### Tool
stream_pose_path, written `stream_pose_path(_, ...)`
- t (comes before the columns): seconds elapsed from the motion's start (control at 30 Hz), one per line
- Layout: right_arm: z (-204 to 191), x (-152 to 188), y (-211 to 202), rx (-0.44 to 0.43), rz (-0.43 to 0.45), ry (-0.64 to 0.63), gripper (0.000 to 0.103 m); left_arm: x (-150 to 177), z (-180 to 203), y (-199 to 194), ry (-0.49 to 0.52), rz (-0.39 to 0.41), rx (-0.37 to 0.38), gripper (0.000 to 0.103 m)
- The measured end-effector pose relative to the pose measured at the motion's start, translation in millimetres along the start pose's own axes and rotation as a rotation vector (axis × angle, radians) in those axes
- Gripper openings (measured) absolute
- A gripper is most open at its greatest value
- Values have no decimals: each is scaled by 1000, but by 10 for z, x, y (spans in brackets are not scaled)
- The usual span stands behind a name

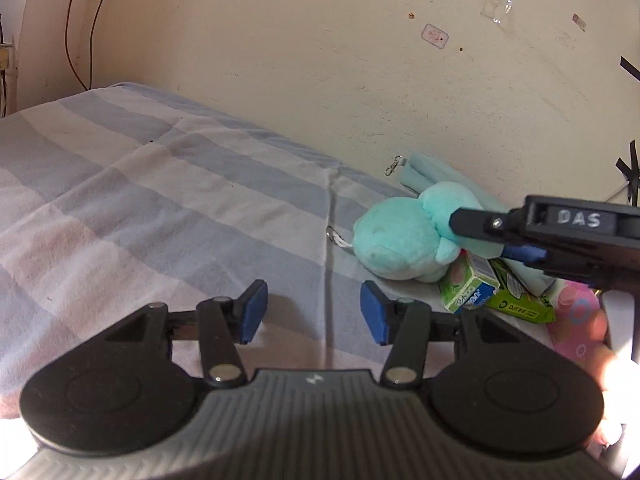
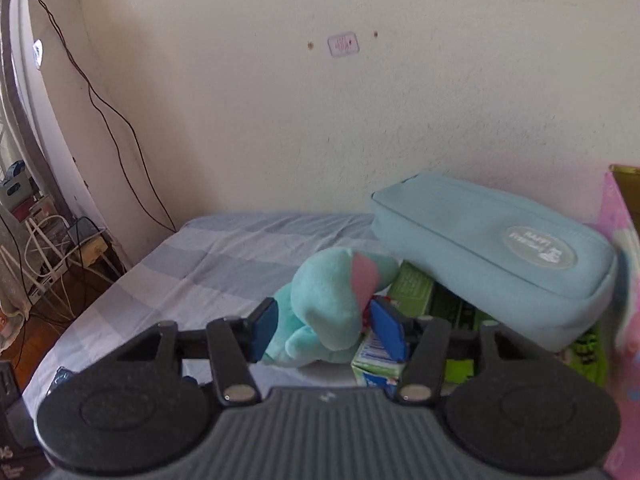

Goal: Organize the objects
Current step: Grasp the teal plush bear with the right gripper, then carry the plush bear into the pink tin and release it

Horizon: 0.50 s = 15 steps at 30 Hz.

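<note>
- Left wrist view: left gripper [image 1: 314, 312] hovers over the striped bed sheet [image 1: 140, 200], blue pads of its fingers [image 1: 253, 312] apart, nothing between them, so open and empty.
- Same view, far right: right gripper [image 1: 472, 236] comes in from the right edge, its black finger lying against the teal plush toy [image 1: 404, 240].
- Plush lies on the bed near the wall [image 1: 320, 60], right of the sheet's centre crease, a metal ring just beside it on its left.
- Near right of the plush: small green carton [image 1: 468, 284] touching it, lime green box [image 1: 520, 300] just beside the carton, pink item at the right edge, blurred.
- Light blue pouch [image 1: 424, 176] pokes out behind the plush against the wall, clip hanging at its far end.
- Right wrist view: right gripper [image 2: 324, 326] has the plush toy [image 2: 332, 300] between its fingers [image 2: 266, 330]; right pad touches the plush by the pink patch, left pad sits at its side, so it reads as gripping the plush, not a hard squeeze.
- Carton [image 2: 378, 360] sits just below the right pad, touching the plush.
- Light blue pouch [image 2: 492, 252] rests tilted on top of the green boxes [image 2: 416, 288], right of the plush, close to the wall.
- Pink box wall [image 2: 620, 280] at the right edge; cables and a power strip on the floor at far left.
</note>
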State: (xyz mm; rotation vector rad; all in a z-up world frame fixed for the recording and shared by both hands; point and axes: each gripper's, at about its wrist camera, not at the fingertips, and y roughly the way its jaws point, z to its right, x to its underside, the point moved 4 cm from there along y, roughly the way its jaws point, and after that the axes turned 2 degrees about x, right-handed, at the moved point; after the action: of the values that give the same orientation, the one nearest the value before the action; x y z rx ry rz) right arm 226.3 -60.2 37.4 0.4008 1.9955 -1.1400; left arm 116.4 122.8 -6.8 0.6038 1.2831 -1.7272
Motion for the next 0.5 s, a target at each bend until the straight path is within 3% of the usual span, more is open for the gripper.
stream_pose_path(0.03,-19,15,52,3,-24,4,27,-4,-26,10,-3,1,-12,54)
stream_pose_path(0.13,-119,6,-127,-4,28,-23,23,-14,-105,-14,-26,1,-23,54)
stream_pose_path(0.27,-285,-26,-820,35,148,-180,23,-2,-101,-15,-11,-7,-30,56)
stream_pose_path(0.33,-347,19,-1207,87,167,-303,23,13,-70,-29,2,-13,-23,60)
stream_pose_path(0.5,-431,299,-1742,278,55,-623,24,51,-9,-52,24,-23,-15,60)
